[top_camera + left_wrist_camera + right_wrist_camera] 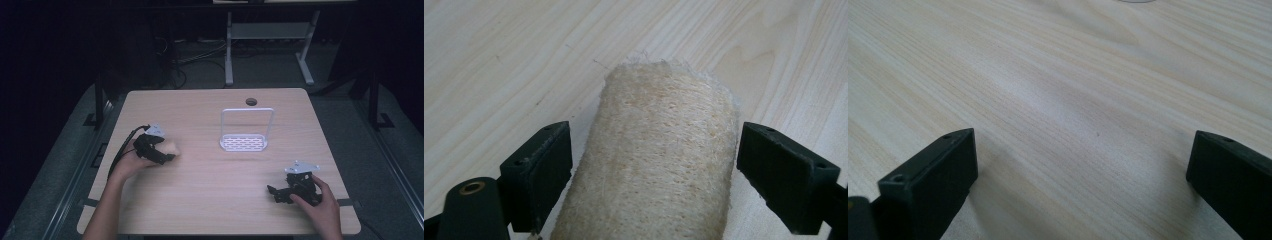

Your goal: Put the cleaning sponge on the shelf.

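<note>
Your left gripper (654, 165) straddles the pale, fibrous loofah roll (659, 155), jaws spread and barely touching, poised to clamp. Your right gripper (1083, 175) rests wide apart, holding nothing.

Pale, smooth-grained wooden table (210, 195) with a soft sheen; coarse, fibrous beige loofah-like roll (659, 160); matt black plastic jaws; white perforated plastic rack (244, 143)
</note>
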